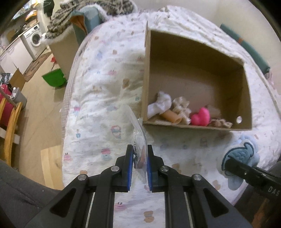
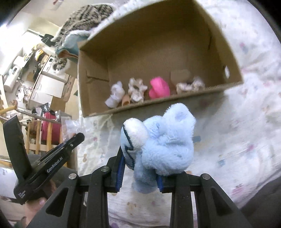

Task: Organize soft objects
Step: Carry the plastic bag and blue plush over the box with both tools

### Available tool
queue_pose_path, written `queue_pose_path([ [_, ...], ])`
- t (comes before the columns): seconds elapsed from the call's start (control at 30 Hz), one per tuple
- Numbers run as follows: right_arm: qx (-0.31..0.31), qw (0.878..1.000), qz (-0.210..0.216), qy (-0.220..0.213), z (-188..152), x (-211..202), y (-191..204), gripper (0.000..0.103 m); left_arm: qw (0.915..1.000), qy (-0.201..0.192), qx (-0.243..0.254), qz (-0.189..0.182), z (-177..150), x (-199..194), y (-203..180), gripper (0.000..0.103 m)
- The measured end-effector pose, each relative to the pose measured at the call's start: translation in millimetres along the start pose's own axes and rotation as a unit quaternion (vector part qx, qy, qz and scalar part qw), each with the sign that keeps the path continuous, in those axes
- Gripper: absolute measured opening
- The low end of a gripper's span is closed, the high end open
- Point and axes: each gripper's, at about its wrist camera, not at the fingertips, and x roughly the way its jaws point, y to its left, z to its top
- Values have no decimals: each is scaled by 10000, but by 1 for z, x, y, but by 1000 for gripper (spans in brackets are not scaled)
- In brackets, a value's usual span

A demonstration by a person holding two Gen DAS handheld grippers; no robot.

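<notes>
My left gripper [image 1: 139, 149] is shut on a clear plastic packet [image 1: 138, 133], held above the printed bedspread [image 1: 105, 87] just left of the box's near corner. My right gripper [image 2: 140, 166] is shut on a fluffy light-blue plush toy [image 2: 163, 143], lifted off the bed in front of the open cardboard box [image 2: 158, 35]. The left wrist view shows that toy [image 1: 240, 154] at the lower right. Along the box's near wall lie a white sock [image 1: 161, 104], a cream scrunchie [image 1: 181, 108], a tan tube [image 1: 171, 117], a pink heart plush [image 1: 201, 116] and another scrunchie [image 1: 221, 123].
The bed's edge drops to a wooden floor on the left, where a green bin [image 1: 54, 79] and a wooden chair [image 1: 10, 119] stand. Folded blankets [image 1: 84, 14] pile up at the bed's far end. The far half of the box floor [image 1: 202, 79] is bare.
</notes>
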Motion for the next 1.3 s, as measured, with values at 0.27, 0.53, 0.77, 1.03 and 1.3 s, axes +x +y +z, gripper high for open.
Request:
queue_pose_path([
  [0.27, -154, 9978, 195, -620, 13, -46, 2, 32, 9981, -559, 68, -234, 21, -41, -4, 13],
  [0.53, -478, 9932, 67, -1060, 52, -65, 8, 32, 9946, -772, 611, -331, 53, -53, -25, 13],
  [0.77, -586, 9916, -161, -1145, 82, -52, 5, 32, 9949, -712, 585, -414, 79, -33, -33, 13],
  [1.03, -450, 9927, -234, -1096, 102, -25, -8, 32, 9949, -660, 630, -421, 106, -6, -49, 13],
  [1.3, -340, 9939, -261, -1012, 103, -2, -23, 33, 9944, -505, 658, -652, 101, 37, -60, 13],
])
